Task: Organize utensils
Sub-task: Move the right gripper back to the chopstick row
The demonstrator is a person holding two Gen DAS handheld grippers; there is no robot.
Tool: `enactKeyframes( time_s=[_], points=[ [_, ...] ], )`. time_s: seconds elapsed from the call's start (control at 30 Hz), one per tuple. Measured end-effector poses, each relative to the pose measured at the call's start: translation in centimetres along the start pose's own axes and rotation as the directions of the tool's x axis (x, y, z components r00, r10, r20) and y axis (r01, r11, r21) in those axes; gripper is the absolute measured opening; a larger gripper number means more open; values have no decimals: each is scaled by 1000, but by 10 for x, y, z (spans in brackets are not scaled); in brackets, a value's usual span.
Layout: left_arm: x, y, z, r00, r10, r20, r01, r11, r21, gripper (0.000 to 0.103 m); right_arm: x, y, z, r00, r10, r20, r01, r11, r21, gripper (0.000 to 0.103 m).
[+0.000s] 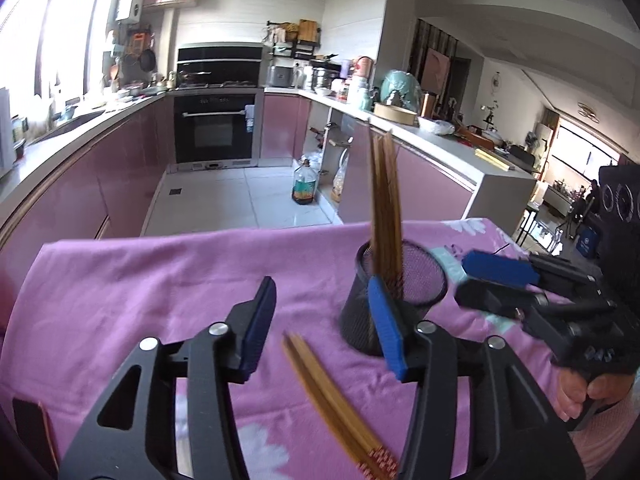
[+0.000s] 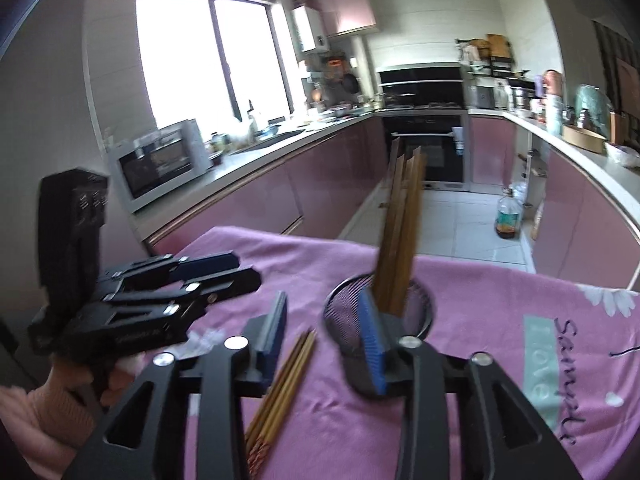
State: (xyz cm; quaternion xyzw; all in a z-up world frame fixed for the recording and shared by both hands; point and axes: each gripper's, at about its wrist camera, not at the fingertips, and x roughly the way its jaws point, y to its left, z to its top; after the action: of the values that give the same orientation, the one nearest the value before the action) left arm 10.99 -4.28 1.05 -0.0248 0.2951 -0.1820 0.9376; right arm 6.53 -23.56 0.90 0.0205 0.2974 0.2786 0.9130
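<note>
Left wrist view: left hand-held gripper (image 1: pixel 324 320) jaws apart, empty, above loose chopsticks (image 1: pixel 336 404) on table (image 1: pixel 140 280). Right hand-held gripper (image 2: pixel 326 334) likewise parted. Mesh cup (image 1: pixel 400 300) holds upright chopsticks.

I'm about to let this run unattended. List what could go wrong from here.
1. The chopsticks in the cup lean to one side and stand far above the mesh cup; a bump could tip the light cup over.
2. The loose chopsticks lie close beside the cup, so reaching for them may knock it.
3. The left gripper and right gripper, both open, work close together and could collide.
</note>
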Motion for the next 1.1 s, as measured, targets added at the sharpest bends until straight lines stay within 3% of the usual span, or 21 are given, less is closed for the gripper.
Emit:
enactKeyframes(
  time_s=[0.2,0.37,0.63,1.1],
  points=[
    [-6,21,-39,998,34,-52,-37,998,-46,57,36,8,-36,988,35,-148,-32,999,22,38],
    [2,29,-68,992,60,-114,-69,995,-78,58,63,10,-59,970,17,-242,-9,999,38,38],
    [11,33,-92,983,66,-169,-83,992,-94,58,71,22,-71,962,-12,-274,16,1000,11,38],
    [23,27,-102,976,43,-214,-63,994,-88,58,77,24,-79,956,-51,-288,55,998,4,36]
  ],
)
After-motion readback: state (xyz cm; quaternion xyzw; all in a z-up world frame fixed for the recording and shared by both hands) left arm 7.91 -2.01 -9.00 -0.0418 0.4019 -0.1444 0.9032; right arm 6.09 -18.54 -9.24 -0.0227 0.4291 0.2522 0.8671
